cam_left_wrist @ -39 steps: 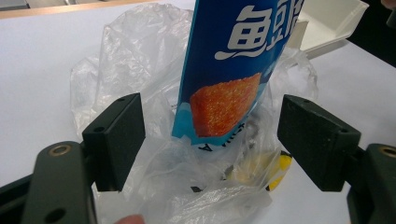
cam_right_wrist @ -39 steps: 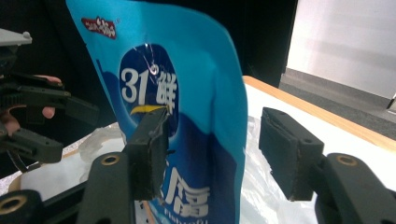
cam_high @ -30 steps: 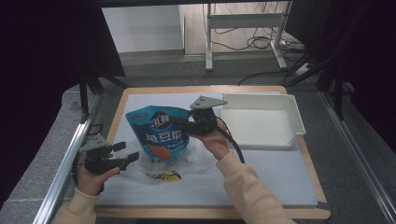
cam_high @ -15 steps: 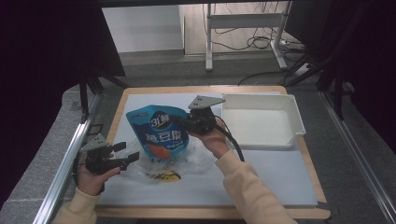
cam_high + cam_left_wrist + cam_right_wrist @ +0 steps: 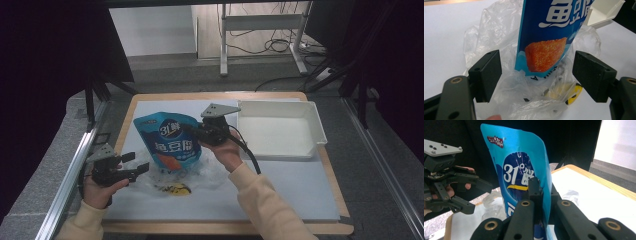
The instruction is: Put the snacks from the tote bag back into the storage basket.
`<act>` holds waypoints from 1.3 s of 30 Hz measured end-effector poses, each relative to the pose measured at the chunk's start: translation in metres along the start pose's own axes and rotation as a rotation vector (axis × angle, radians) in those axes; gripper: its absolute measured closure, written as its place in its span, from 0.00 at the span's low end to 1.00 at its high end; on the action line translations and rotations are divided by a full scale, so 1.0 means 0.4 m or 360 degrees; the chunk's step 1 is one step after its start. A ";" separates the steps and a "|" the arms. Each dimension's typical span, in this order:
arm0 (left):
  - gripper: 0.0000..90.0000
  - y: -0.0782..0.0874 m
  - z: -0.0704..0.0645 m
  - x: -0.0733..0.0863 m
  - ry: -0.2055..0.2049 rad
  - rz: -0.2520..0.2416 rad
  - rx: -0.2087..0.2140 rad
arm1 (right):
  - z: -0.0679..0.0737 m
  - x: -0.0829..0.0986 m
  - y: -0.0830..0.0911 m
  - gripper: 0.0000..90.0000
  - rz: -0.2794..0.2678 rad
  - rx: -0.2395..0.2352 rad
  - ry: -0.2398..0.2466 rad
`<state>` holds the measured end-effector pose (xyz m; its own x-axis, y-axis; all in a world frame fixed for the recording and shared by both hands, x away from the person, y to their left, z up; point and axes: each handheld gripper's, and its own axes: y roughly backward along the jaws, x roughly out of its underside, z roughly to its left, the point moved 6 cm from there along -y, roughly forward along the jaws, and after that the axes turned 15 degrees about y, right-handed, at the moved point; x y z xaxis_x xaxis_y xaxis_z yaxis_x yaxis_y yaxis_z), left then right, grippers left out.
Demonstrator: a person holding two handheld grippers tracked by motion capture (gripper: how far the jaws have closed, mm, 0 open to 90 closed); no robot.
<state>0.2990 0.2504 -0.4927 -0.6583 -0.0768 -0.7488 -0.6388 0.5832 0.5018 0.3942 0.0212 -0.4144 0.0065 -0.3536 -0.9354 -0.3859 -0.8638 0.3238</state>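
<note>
Right gripper view: blue pouch [image 5: 524, 170] upright, edge pinched betw. right gripper [image 5: 541, 195] jaws, fully closed on it. Pouch bottom sits in clear plastic bag [image 5: 524, 100], which lies betw. wide-open jaws of left gripper [image 5: 536, 72]; nothing held. White tray [image 5: 315, 125] beyond right gripper, apart.

L gripper [image 5: 131, 166] low at the person's left, held in the L hand [image 5: 98, 189], jaws spread wide, pointing right. R gripper [image 5: 192, 131] raised mid-frame, pointing left, jaws clamped tight together; R hand [image 5: 226, 150] wraps its body, cream-sleeved forearm angling up from the bottom edge.
</note>
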 end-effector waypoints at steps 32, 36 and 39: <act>0.26 0.006 0.008 -0.005 0.0014 -0.0012 -0.0015 | 0.034 -0.019 -0.006 0.98 -0.0156 -0.0044 -0.0054; 0.26 0.007 0.012 -0.004 0.0016 -0.0011 -0.0017 | 0.036 -0.023 -0.006 0.98 -0.0182 -0.0037 -0.0075; 0.26 0.008 0.014 -0.005 0.0021 -0.0012 -0.0019 | 0.035 -0.025 -0.004 0.98 -0.0195 -0.0035 -0.0085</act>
<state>0.3005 0.2569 -0.4922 -0.6585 -0.0920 -0.7469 -0.6486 0.5728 0.5012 0.3820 0.0311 -0.4075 0.0029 -0.2256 -0.9742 -0.3649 -0.9073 0.2090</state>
